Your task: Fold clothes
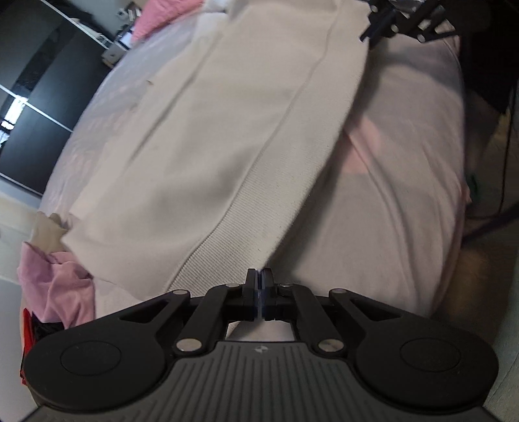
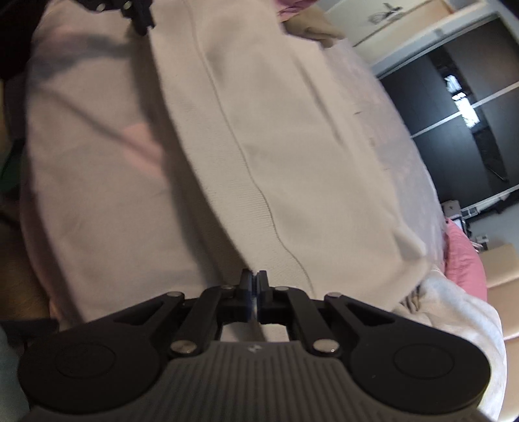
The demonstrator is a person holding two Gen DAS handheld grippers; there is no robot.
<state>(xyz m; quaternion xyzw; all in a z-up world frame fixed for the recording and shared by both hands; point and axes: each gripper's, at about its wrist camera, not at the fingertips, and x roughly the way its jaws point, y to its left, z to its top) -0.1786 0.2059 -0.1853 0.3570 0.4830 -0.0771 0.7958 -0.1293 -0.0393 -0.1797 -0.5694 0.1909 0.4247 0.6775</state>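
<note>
A cream sweater [image 1: 227, 130] lies spread lengthwise on a bed with a pale pink sheet [image 1: 405, 162]. My left gripper [image 1: 259, 276] is shut, its tips pinching the corner of the ribbed hem [image 1: 240, 240] at the near end. At the far end of the sweater the right gripper [image 1: 368, 34] shows at its edge. In the right wrist view the same sweater [image 2: 292, 146] runs away from me over the sheet [image 2: 97, 162]. My right gripper [image 2: 254, 279] is shut on its near edge, and the left gripper [image 2: 142, 27] sits at the far corner.
Crumpled pink clothes [image 1: 55, 285] and something red [image 1: 27, 324] lie by the bed's near left corner. A pink cloth [image 1: 162, 16] sits at the far end. A white blanket [image 2: 454, 308] and pink bedding [image 2: 464, 259] lie right. Dark wardrobe doors [image 2: 470, 113] stand beyond.
</note>
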